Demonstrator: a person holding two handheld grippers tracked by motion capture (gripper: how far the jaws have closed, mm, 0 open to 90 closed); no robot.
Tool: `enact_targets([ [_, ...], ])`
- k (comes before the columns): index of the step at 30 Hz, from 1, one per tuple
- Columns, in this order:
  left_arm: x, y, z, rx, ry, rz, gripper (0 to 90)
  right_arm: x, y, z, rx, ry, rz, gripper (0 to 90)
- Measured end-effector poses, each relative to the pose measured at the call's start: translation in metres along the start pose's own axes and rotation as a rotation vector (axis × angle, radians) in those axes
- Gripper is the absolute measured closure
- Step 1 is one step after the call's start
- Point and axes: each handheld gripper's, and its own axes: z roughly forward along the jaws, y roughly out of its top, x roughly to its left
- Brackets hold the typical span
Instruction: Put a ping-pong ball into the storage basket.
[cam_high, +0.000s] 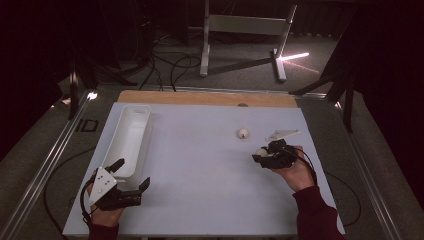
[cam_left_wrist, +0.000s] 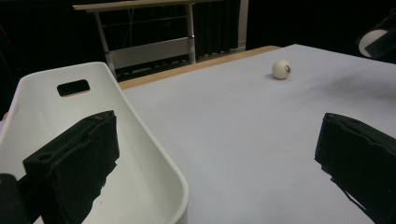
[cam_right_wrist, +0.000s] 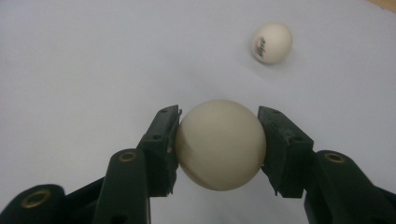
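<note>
Nearest to the camera, in the right gripper view, a smooth cream-white plastic ball (cam_right_wrist: 219, 144) sits between the two black fingers (cam_right_wrist: 161, 144) of the right gripper (cam_right_wrist: 218, 122), and both pads press on its sides, so the ball is pinched firmly and held a little above the pale blue-grey table (cam_right_wrist: 93, 60). In the high view this right gripper (cam_high: 261, 155) is over the right part of the table (cam_high: 200, 165), with the person's right hand (cam_high: 295, 172) and a dark red sleeve (cam_high: 317, 215) coming from the bottom edge. A second small white ball with a dark printed mark (cam_right_wrist: 272, 43) lies on the table just beyond the held one, apart from it; in the high view it (cam_high: 243, 133) rests near the middle of the far half of the table. The left gripper (cam_high: 131, 176) is at the near left corner, and its black fingers (cam_left_wrist: 74, 163) are spread wide with nothing between them. One finger stands over the near end of a long white plastic bin with a handle slot (cam_left_wrist: 140, 154), the other finger stands over the bare table. The bin (cam_high: 129, 137) lies along the left side of the table, well apart from both balls. Behind the table a grey floor with black cables (cam_high: 170, 65) and a light metal frame (cam_high: 245, 30) are seen
</note>
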Motion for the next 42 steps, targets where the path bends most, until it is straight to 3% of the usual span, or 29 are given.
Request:
enact_targets([
  [10, 0.000, 0.000, 0.000, -0.001, 0.001, 0.001, 0.3, 0.005, 0.010, -0.009, -0.043, 0.007, -0.021, 50.1],
  [42, 0.000, 0.000, 0.000, 0.007, 0.004, 0.005, 0.3, 0.016, 0.023, -0.015, -0.083, 0.023, -0.044, 50.1],
])
